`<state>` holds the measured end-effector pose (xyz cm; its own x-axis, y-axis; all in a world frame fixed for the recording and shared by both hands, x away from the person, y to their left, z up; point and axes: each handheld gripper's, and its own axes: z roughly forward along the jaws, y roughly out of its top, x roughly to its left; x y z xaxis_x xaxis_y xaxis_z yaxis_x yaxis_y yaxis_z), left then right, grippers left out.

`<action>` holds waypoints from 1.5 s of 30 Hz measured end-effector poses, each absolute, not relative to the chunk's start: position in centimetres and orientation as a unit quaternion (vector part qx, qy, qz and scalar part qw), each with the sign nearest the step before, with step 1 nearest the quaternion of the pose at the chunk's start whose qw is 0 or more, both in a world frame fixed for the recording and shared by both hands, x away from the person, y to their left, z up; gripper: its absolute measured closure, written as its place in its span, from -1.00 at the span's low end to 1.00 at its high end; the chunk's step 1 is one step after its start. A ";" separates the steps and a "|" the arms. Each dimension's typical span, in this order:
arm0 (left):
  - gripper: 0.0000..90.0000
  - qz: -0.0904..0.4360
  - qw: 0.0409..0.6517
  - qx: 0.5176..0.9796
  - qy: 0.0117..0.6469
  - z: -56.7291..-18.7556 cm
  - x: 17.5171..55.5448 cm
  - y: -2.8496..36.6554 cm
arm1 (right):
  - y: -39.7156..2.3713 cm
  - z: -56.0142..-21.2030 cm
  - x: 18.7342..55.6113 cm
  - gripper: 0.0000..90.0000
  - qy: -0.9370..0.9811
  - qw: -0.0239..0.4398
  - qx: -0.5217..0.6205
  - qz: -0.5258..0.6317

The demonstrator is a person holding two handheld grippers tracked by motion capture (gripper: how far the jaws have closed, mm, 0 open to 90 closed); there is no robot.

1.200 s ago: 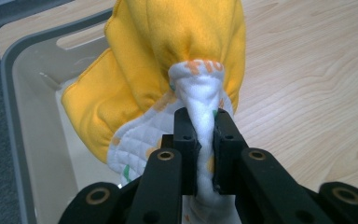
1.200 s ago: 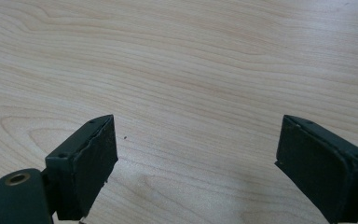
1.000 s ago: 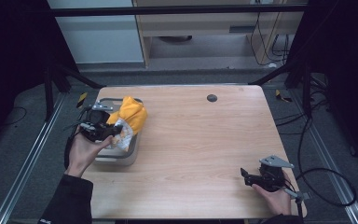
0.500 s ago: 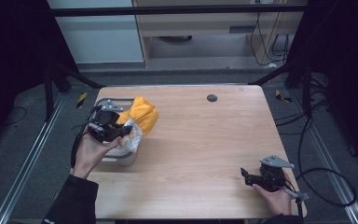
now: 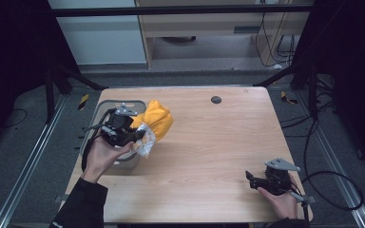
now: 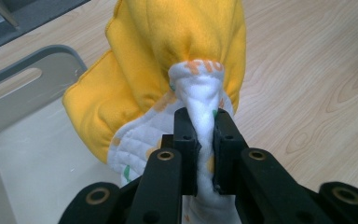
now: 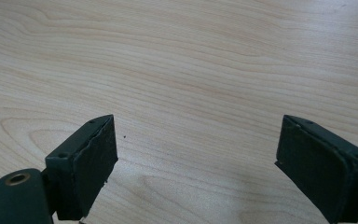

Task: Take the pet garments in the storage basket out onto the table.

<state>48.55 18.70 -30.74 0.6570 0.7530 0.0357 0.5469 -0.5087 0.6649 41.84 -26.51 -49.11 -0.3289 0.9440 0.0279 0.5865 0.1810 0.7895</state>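
The cloth (image 5: 156,124) — yellow on one face, white and quilted with a small print on the other — is hanging bunched from the left gripper (image 6: 200,140), above the right edge of the grey bin (image 5: 105,108) and partly out over the wooden surface (image 5: 209,142). In the left gripper view the jaws are pinching a gathered white fold of it between them, nearly closed, with the yellow part ballooning beyond and the bin's pale floor showing at the left. The person's left hand (image 5: 100,156) is gripping the tool from below, at the near left of the surface.

The right gripper (image 5: 253,179) is resting low at the near right corner, well apart from the cloth, its jaws standing wide with nothing between them but bare wood grain.

I would judge the step in hand to be lifting the cloth out of the bin and carrying it over onto the open surface. The next move, as I read it, calls for bringing the bundle clear of the bin's rim and setting it down flat — and probably for the idle right gripper taking a free edge, since the cloth is too crumpled to spread with one hold.
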 end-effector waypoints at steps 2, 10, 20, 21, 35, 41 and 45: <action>0.84 0.162 0.317 0.856 0.376 -30.7 48.5 18.4 | -26.5 -49.1 41.8 -0.73 0.728 0.245 0.525 0.365; 0.84 0.156 0.319 0.862 0.361 -30.9 48.2 17.0 | -26.5 -49.1 41.8 -0.73 0.729 0.245 0.524 0.365; 0.84 0.148 0.320 0.869 0.347 -31.5 47.9 15.7 | -26.5 -49.1 41.8 -0.73 0.727 0.247 0.525 0.366; 0.84 0.147 0.322 0.869 0.347 -31.7 47.9 15.6 | -26.6 -49.1 41.8 -0.73 0.727 0.247 0.525 0.366; 0.84 0.134 0.321 0.876 0.335 -33.2 47.8 14.0 | -26.6 -49.1 41.8 -0.73 0.727 0.248 0.525 0.366; 0.83 0.126 0.318 0.880 0.331 -34.0 47.8 13.4 | -26.6 -49.1 41.8 -0.73 0.728 0.248 0.524 0.365; 0.83 0.124 0.315 0.882 0.328 -34.3 47.8 13.2 | -26.6 -49.1 41.8 -0.73 0.728 0.249 0.525 0.366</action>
<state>47.83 13.15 -34.31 0.7536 0.6572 0.0117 0.5010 -0.5858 0.6371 41.80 -26.58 -49.08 -0.3262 0.9450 0.0218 0.5816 0.1825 0.7928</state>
